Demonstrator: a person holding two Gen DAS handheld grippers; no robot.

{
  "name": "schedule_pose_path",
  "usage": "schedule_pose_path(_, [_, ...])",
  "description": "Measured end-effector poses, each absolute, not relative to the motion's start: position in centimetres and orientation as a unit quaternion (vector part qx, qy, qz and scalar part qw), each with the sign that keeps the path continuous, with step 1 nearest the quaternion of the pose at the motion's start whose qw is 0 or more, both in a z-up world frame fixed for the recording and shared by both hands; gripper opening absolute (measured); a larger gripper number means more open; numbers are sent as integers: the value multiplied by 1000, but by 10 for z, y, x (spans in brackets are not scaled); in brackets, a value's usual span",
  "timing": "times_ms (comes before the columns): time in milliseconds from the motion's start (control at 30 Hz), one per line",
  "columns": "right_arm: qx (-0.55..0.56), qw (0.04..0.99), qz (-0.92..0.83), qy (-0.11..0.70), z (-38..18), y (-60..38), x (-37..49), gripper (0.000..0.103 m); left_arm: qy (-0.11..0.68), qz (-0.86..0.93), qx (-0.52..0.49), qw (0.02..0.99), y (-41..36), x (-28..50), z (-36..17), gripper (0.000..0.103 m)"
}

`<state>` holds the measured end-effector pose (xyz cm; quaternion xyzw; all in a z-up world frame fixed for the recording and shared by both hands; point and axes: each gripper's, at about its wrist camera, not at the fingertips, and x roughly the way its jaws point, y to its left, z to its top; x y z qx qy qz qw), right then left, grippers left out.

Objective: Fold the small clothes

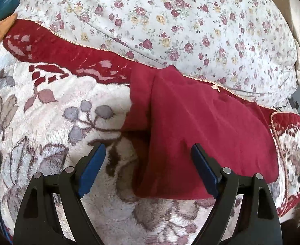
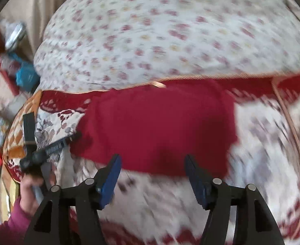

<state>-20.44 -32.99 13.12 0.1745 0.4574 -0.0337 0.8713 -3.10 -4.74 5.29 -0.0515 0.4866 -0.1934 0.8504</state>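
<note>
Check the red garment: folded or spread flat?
Partly folded: the red garment has one layer lapped over another along a raised edge on its left, lying on the plush blanket.

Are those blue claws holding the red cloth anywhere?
No. Both the left gripper and right gripper are open and empty; the red garment lies loose.

Both grippers — left gripper [image 1: 148,151] and right gripper [image 2: 153,161] — have black angular fingers, blue pads and silver pivot screws. The blurred sleeve [image 2: 17,222] looks magenta — perhaps knitted.
</note>
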Motion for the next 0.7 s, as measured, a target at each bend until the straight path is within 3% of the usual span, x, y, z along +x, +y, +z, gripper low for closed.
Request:
schedule_pose_path(300, [215, 873, -60, 433, 152, -353, -262, 63, 470, -200, -35, 859, -62, -43, 65, 86])
schedule_pose_path(700, [188, 871, -29, 453, 141, -327, -251, 64, 468, -181, -46, 864, -54, -41, 63, 86])
